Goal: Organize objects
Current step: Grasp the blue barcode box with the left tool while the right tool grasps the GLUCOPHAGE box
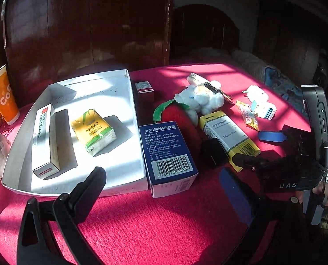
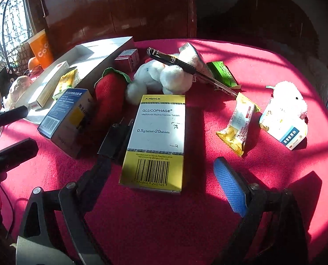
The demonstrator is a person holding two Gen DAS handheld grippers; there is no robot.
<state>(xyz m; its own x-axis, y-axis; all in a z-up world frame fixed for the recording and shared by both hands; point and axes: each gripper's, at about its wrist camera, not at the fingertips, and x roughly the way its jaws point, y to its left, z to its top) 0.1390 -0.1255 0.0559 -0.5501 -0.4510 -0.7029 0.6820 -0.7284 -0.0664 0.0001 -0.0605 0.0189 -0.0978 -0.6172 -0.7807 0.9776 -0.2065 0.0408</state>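
Observation:
A yellow and white Glucophage box lies flat on the red cloth. My right gripper is open around its near end, with gaps on both sides. From the left wrist view that gripper reaches in from the right over the same box. My left gripper is open and holds nothing, low in front of a blue medicine box. That box stands beside a white tray. The tray holds a Liquid Sealant box and a yellow tissue pack.
A black charger, red strawberry plush, white plush and pen crowd behind the Glucophage box. A snack packet and a small plush on a carton lie right. An orange cup stands far left.

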